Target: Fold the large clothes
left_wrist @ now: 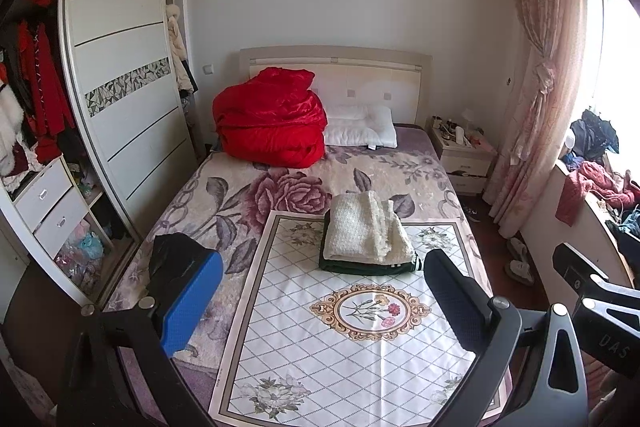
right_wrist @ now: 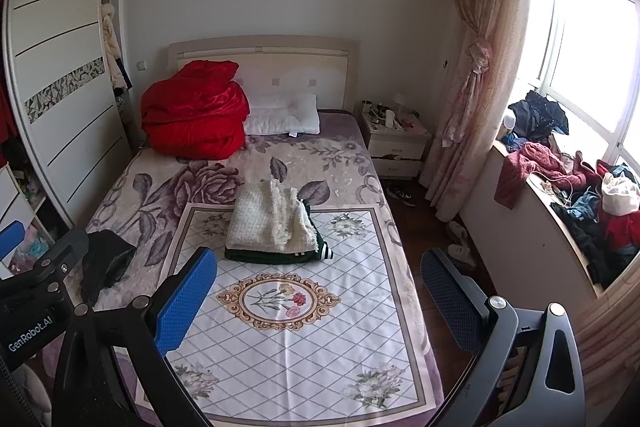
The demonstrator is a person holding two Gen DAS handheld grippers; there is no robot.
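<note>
clothes (left_wrist: 368,233) folded on bed (left_wrist: 224,195), both grippers' jaws apart

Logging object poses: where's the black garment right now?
The black garment lies crumpled on the bed's left edge, wardrobe side, left of the patterned mat and apart from the folded stack.

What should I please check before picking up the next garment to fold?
1. Left gripper open and empty: ok.
2. Right gripper open and empty: ok.
3. Folded stack done: cream knit lies on the green garment, at the mat's far end: ok.
4. Mat clear in front of the stack for spreading: ok.
5. Next garment in sight: black cloth lies crumpled on the bed, left of the mat: ok.
6. Whether the black cloth is a large garment: cannot tell.
</note>
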